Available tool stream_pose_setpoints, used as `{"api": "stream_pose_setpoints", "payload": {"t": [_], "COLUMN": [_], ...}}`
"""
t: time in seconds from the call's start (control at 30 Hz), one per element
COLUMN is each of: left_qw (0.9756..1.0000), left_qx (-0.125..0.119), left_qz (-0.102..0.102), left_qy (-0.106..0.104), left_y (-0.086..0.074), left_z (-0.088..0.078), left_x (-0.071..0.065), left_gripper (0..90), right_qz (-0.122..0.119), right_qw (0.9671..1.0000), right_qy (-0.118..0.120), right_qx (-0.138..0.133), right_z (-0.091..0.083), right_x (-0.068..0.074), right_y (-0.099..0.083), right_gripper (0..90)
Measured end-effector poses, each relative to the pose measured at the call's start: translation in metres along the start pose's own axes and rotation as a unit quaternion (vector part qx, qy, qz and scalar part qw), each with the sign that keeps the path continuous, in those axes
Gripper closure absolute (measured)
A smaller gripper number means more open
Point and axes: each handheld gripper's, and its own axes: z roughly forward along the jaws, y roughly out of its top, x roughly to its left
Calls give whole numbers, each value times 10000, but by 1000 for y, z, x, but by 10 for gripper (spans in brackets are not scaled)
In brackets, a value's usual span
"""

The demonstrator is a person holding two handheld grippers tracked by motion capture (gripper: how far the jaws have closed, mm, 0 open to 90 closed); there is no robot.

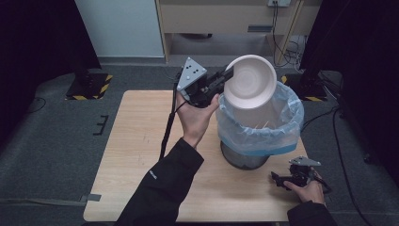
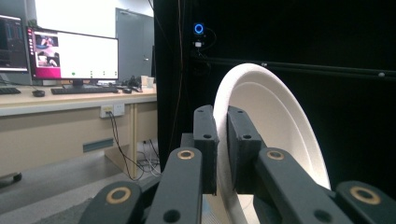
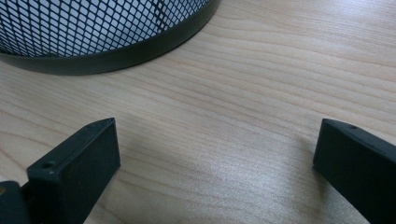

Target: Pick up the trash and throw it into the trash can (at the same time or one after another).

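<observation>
Left hand-held gripper (image 1: 226,76) clamps plate (image 1: 250,81) rim above bin (image 1: 259,134).

White foam plate over a lined bin

The round white foam plate (image 1: 249,81) is tilted on edge above the mesh wastebasket (image 1: 259,123), lined with a blue bag, near the table's right edge.

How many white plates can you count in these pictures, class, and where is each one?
1. The white plate is clamped by its rim in the left tool, tilted on edge above the lined bin. More may lie hidden inside the bin.
</observation>
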Motion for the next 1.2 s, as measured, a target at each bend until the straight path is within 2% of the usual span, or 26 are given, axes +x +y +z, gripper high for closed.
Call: {"api": "stream_pose_setpoints", "payload": {"t": [0.2, 0.47, 0.57, 0.6, 0.7, 0.83, 1.0, 1.03, 1.13, 1.2], "left_qw": [9999, 9985, 9979, 9976, 9970, 9973, 9981, 9981, 9989, 9992], "left_qx": [152, 524, 629, 663, 708, 609, 511, 511, 391, 363], "left_qz": [-13, 119, 55, -22, -65, -66, -39, -39, -59, 8], "left_qy": [-39, -64, -130, -200, -313, -402, -345, -345, -242, -164], "left_y": [-12, -28, -32, -34, -35, -33, -25, -25, -19, -17], "left_z": [17, 40, 45, 46, 46, 39, 15, 15, -9, -22], "left_x": [-6, -12, -11, -10, -8, -6, 4, 4, 15, 20], "left_gripper": [832, 831, 824, 798, 744, 679, 606, 591, 550, 530], "right_qz": [-11, -6, -7, -8, -12, -18, -21, -21, 8, 6], "right_qw": [10000, 10000, 10000, 10000, 10000, 10000, 10000, 10000, 10000, 10000], "right_qy": [4, 13, 19, 20, 23, 28, 30, 30, 37, 37], "right_qx": [9, -1, 1, 1, 2, 2, 0, 0, 19, 17], "right_z": [0, 0, 0, 0, 0, 0, 0, 0, 0, 0], "right_x": [0, 0, 0, 0, 0, 0, 0, 0, 1, 1], "right_y": [0, 0, 0, 0, 0, 0, 0, 0, 0, 0], "right_gripper": [8, 8, 8, 8, 8, 8, 8, 8, 8, 8]}}
